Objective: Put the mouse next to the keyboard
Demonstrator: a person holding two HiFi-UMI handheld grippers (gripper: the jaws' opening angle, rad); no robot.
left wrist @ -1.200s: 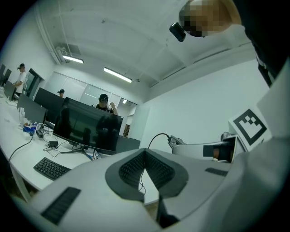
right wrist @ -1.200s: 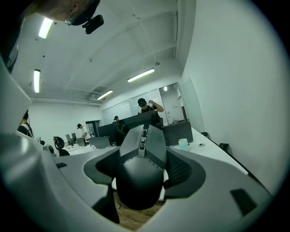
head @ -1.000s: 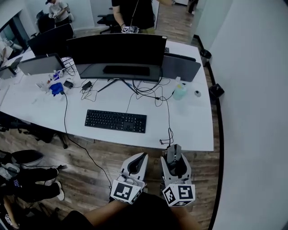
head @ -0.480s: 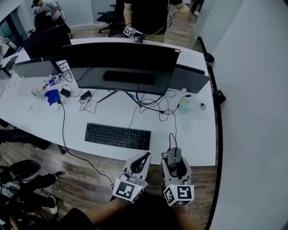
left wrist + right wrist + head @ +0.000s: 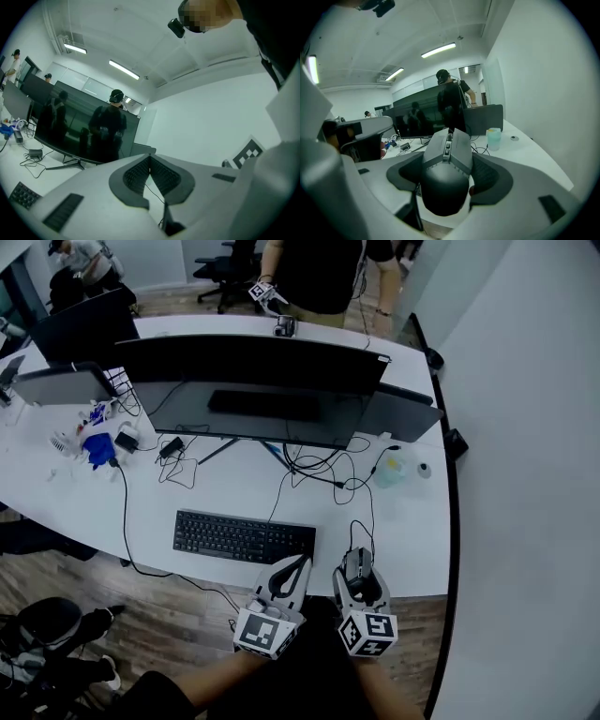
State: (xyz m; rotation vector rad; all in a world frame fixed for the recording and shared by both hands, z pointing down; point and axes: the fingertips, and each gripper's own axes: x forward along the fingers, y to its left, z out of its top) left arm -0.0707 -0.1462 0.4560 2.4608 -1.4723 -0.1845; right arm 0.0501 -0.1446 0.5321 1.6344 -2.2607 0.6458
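Observation:
A dark grey wired mouse (image 5: 358,571) (image 5: 446,174) sits between the jaws of my right gripper (image 5: 359,570) (image 5: 447,180), which is shut on it at the white desk's front edge. Its cable runs back over the desk toward the monitor. The black keyboard (image 5: 244,537) lies on the desk to the left of the mouse. My left gripper (image 5: 287,576) (image 5: 150,176) hovers just below the keyboard's right end, jaws shut with nothing between them.
A wide black monitor (image 5: 248,385) stands behind the keyboard, with loose cables (image 5: 314,465) under it. A pale green container (image 5: 389,469) and a small round object (image 5: 424,470) sit at the right. The white desk (image 5: 412,540) ends near the right wall. A person (image 5: 319,273) stands behind the desk.
The desk has drawn closer in the head view. Both grippers, the right one still holding the mouse, now reach the desk's front edge by the keyboard's right end.

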